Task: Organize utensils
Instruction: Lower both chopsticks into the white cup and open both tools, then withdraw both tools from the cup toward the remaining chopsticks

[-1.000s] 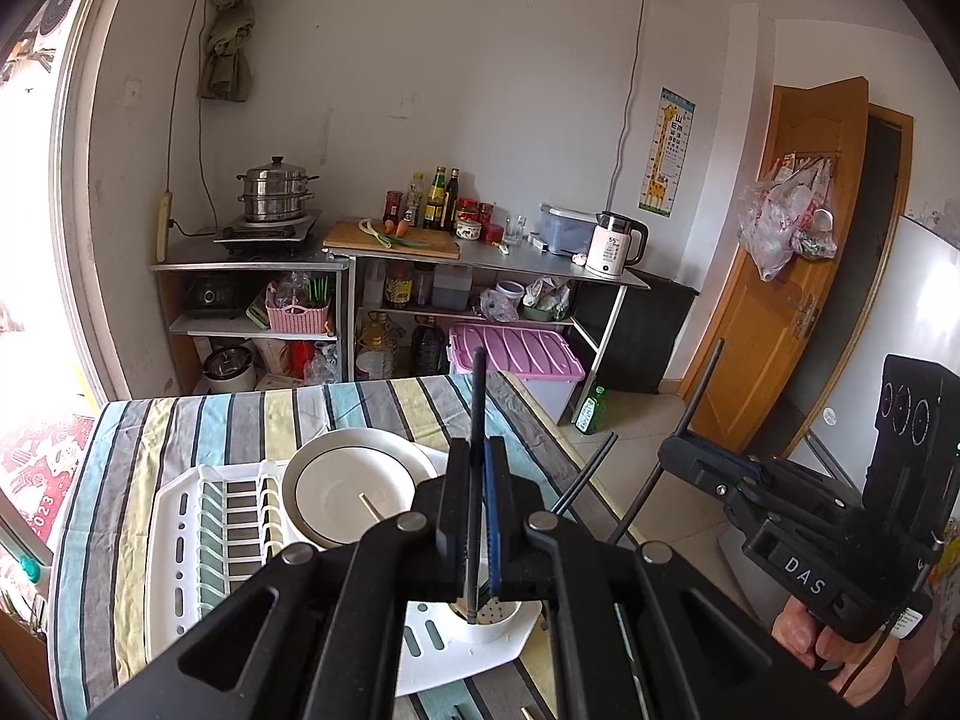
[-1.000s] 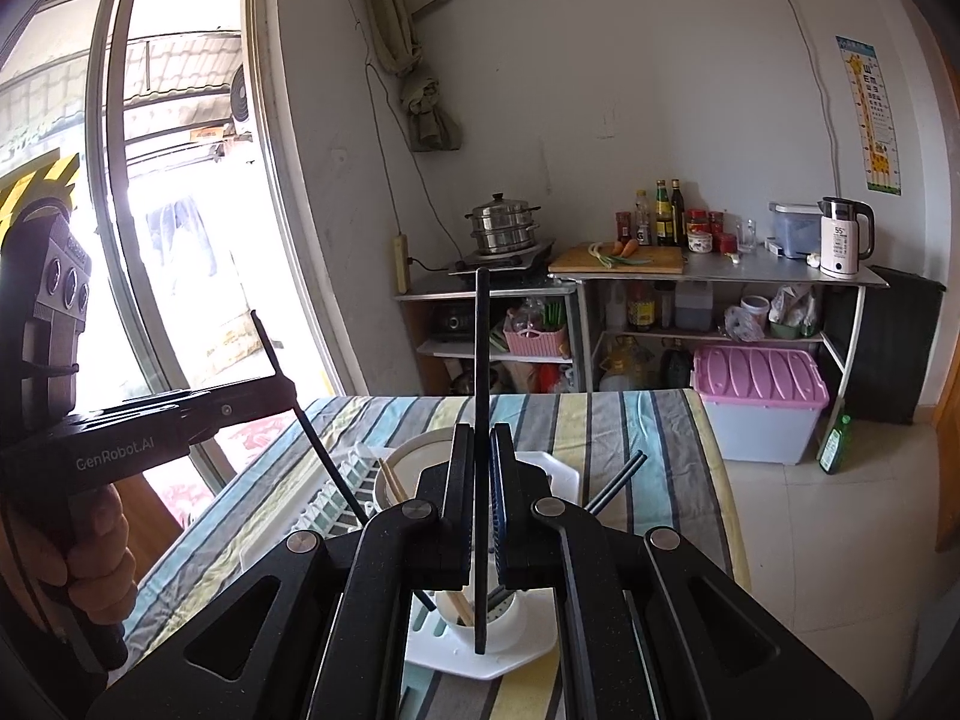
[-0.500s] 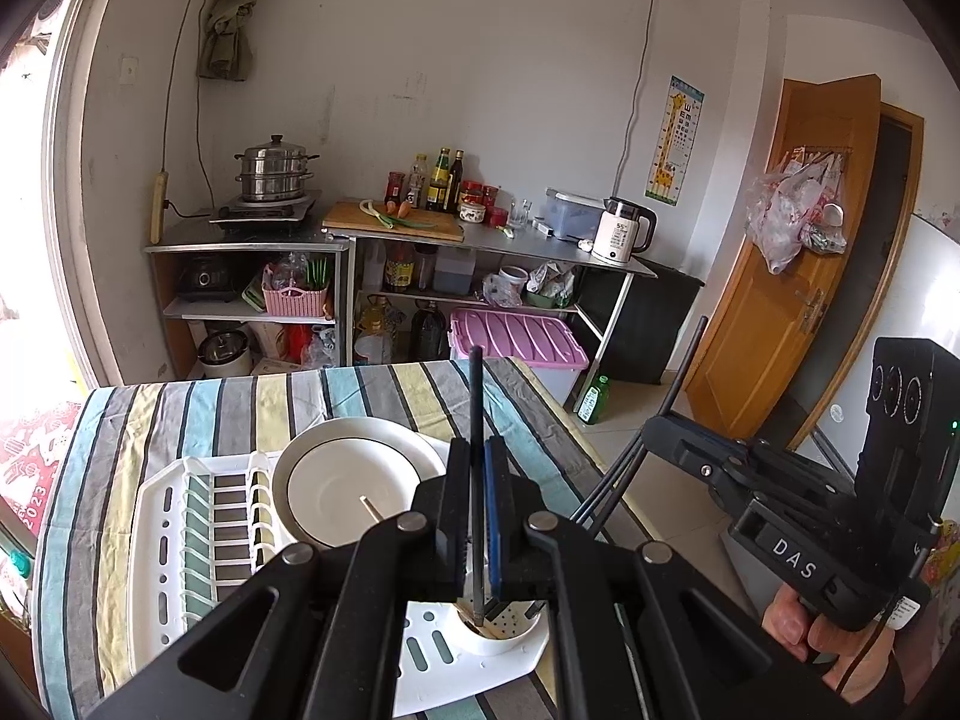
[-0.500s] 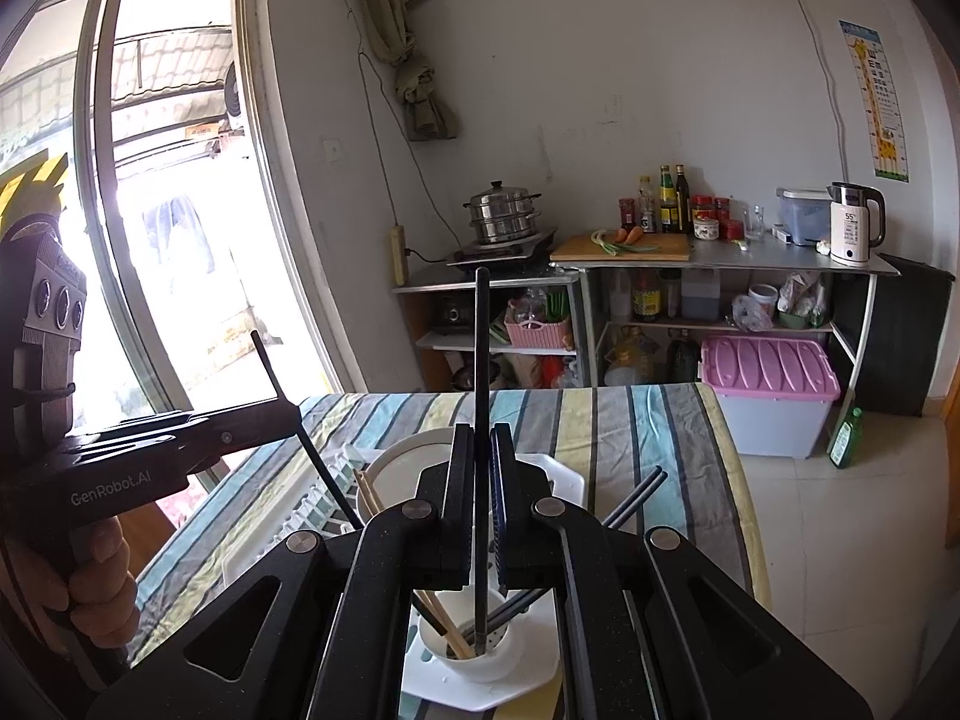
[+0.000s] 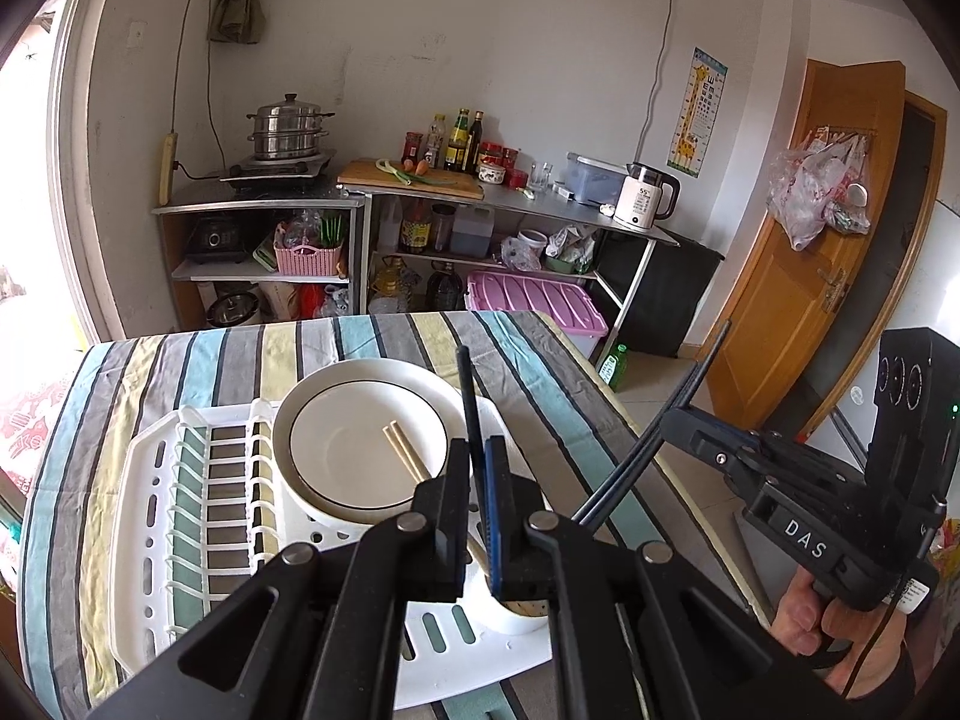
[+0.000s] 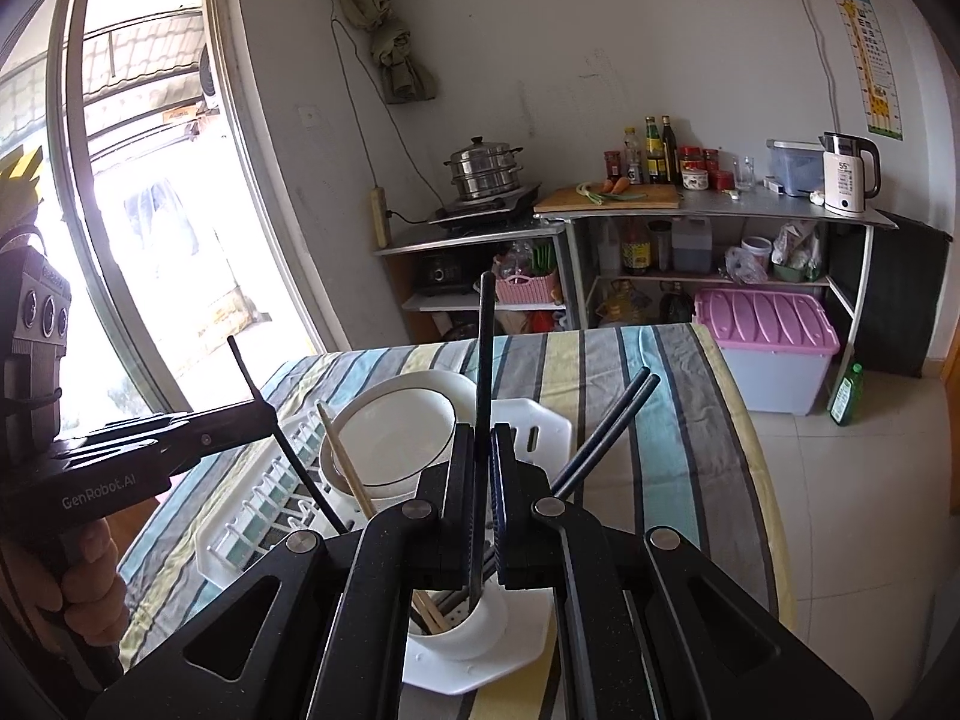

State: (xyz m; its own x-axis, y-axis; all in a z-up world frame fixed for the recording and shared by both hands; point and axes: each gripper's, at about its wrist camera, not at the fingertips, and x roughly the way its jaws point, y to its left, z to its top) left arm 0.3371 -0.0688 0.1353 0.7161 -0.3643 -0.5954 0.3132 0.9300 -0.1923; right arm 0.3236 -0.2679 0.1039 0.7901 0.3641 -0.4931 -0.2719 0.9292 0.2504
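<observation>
Both tools lower; R view shows chopstick [image 6: 483,396] tip in cup [image 6: 474,630].

We're in a small kitchen with white, slightly scuffed walls [image 5: 540,30] and pale tile floor [image 6: 840,480]. Big window [image 6: 150,210] on one side pours in bright daylight. Against the far wall we've got metal shelving [image 5: 420,204] with a steamer pot [image 5: 288,126], bottles, a white kettle [image 5: 645,201] and a pink-lidded bin [image 5: 534,300] underneath. Orange wooden door [image 5: 810,252] off to the side, giraffe chart [image 5: 699,111] on the wall
</observation>
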